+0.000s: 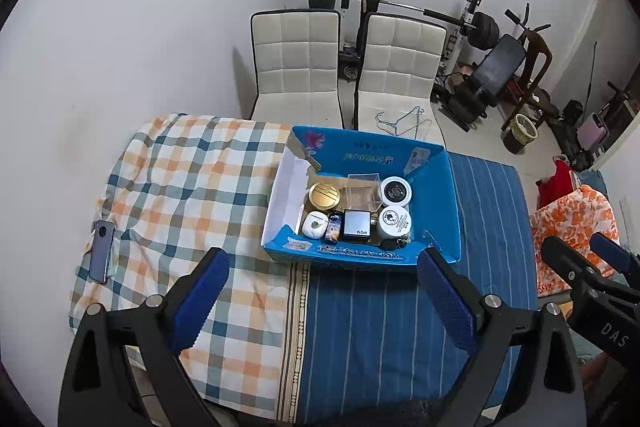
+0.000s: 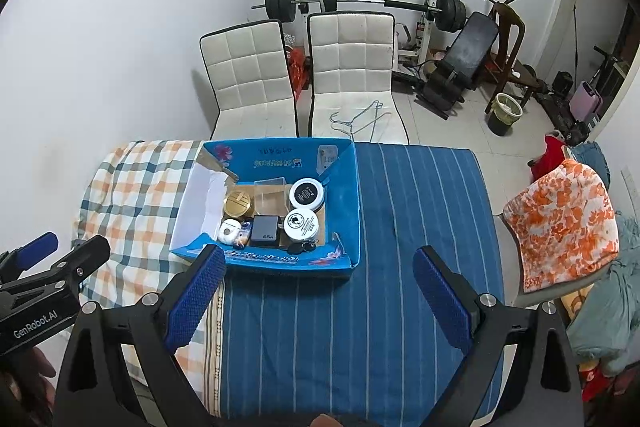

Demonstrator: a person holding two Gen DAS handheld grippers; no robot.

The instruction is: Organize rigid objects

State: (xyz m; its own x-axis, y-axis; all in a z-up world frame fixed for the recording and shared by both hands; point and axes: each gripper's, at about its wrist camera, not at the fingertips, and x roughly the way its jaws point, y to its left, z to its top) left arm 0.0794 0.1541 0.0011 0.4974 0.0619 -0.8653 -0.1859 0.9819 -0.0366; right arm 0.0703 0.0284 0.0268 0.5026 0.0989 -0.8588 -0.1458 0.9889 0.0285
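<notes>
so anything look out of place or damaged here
Yes: a phone lies alone on the checked cloth, far left of the blue box holding the other items. The box's left flap is torn.

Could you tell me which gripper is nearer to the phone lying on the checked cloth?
Left. The left gripper hovers open just right of the phone; the right gripper hovers open farther right, over the blue striped cloth.

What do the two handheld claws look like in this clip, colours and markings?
Both match: black angular frames with silver round bolts and blue, dimple-textured finger pads. The left claw carries white lettering reading GenRobot.AI on its body, seen from the right wrist camera. The right claw shows white letters DAS on its side, seen from the left wrist camera. No cables or sleeves show.
</notes>
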